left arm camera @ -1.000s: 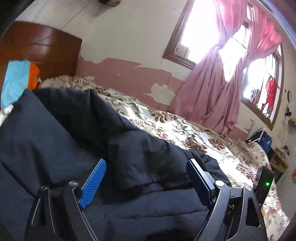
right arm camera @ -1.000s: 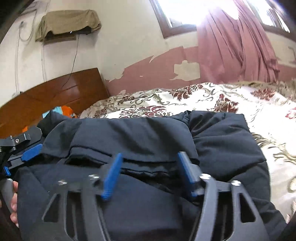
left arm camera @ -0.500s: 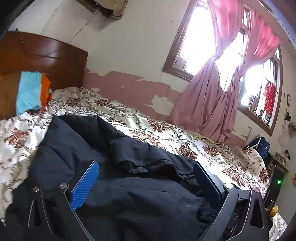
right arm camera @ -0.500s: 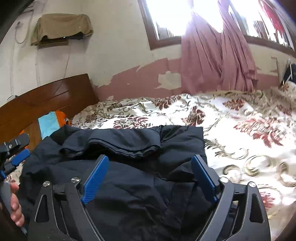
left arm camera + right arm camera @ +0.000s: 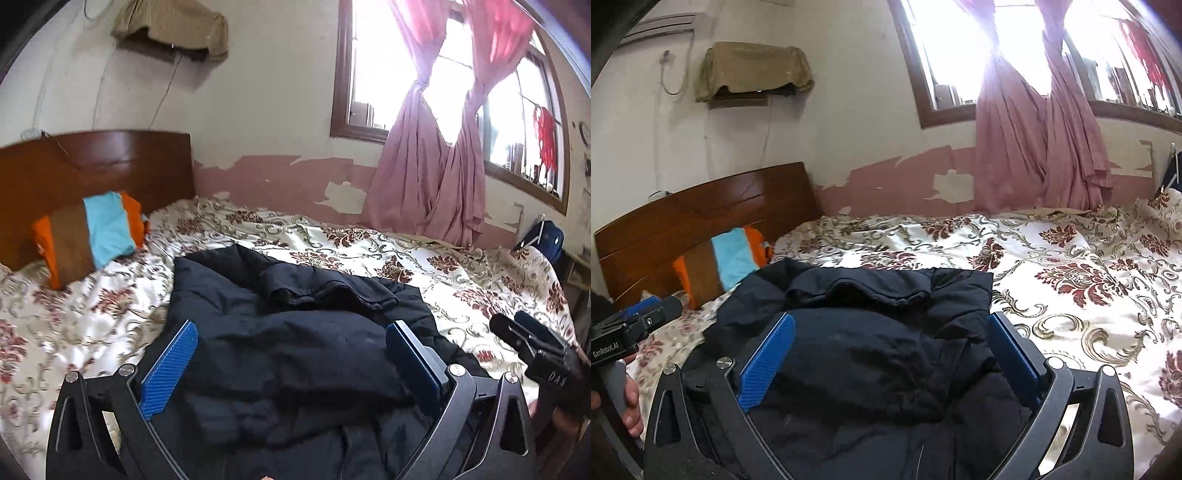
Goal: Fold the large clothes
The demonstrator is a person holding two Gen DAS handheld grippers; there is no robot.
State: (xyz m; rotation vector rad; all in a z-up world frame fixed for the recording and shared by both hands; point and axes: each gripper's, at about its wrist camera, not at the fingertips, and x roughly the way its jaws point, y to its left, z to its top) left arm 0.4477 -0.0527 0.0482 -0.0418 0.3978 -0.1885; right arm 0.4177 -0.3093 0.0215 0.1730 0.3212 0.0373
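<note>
The dark padded jacket [image 5: 295,339] lies on the bed [image 5: 461,266], toward the near edge and closer to the headboard end than to the foot. It is gathered into a thick, bunched bundle and not spread flat. A rolled band of fabric, perhaps the collar or a turned-over hem, runs across its far side, and a looser fold spills toward the near edge in the right wrist view. It looks as though at least one fold has been made, since layers sit on top of each other, but the outline is uneven and the surface is lumpy. As a judgement, the task is partway along: the jacket is compacted but not yet squared, and smoothing or a further fold probably remains. Whether the sleeves are tucked inside cannot be told.

The left gripper [image 5: 291,354] hangs over the near part of the jacket with its jaws spread wide and nothing between the blue pads. The right gripper [image 5: 892,347] is above the same bundle, its jaws likewise spread and empty. Neither holds any cloth.

Around the jacket, the floral bedspread [image 5: 1071,273] is rumpled. A striped pillow [image 5: 88,236] in orange, brown and blue leans against the wooden headboard [image 5: 701,218]. Beyond the far edge of the bed, pink curtains [image 5: 1034,140] hang at a bright window.
</note>
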